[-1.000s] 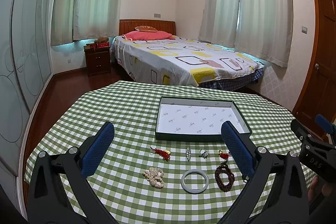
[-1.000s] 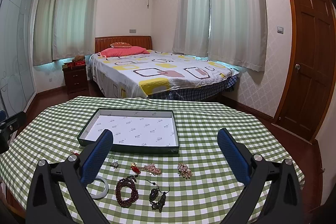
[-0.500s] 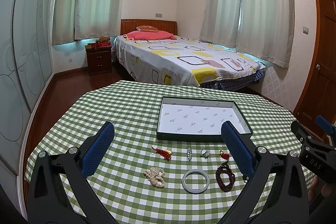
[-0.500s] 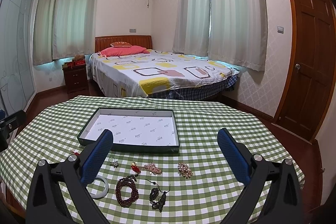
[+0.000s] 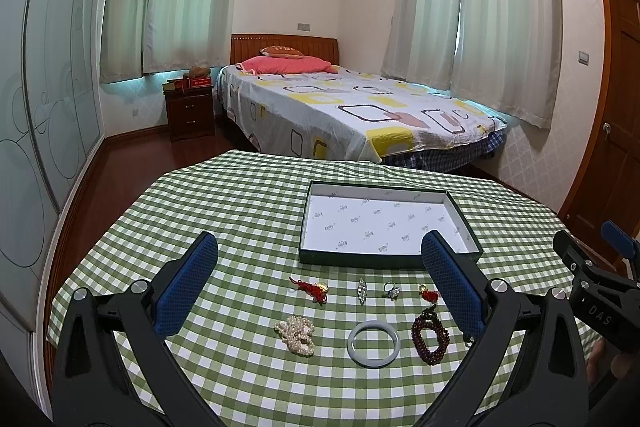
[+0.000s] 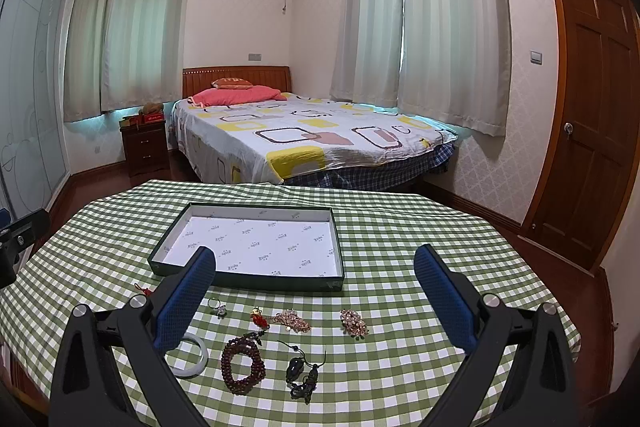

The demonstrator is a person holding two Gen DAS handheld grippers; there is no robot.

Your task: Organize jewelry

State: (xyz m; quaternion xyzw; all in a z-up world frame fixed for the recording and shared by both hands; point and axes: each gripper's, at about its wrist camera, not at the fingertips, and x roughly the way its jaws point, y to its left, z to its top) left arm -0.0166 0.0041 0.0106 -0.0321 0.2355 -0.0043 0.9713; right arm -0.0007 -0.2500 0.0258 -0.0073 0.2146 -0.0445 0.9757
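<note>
**Nothing picked yet: both tools wide open above the jewelry**

We judge that we are at the very start. The tray (image 6: 338, 281) holds nothing, and every piece lies loose on the checked tablecloth (image 5: 224, 211) in front of its near wall. Our left gripper (image 5: 320, 287) and right gripper (image 6: 316, 297) both hang above the table with jaws spread wide and nothing between them.

The next move, as we see it, is to choose one piece, come down over it, and close. The white bangle (image 5: 373, 343) is a smooth, rigid ring lying flat, so we expect it to need a pinch across its rim. The dark red bead bracelet (image 6: 243, 365) and the heap of pearls (image 5: 295, 335) look limp and knobbly; they may sag or trail when lifted. The small ring (image 5: 391, 289) and the slim silver brooch (image 5: 362, 290) are tiny and glittering, and call for a precise close. The red tassel charm (image 5: 310, 289), the two rose-gold clusters (image 6: 354, 323) and the dark corded pendant (image 6: 300, 373) are irregular and soft-edged.

The tray is shallow, dark-walled, and lined with white printed paper.
</note>
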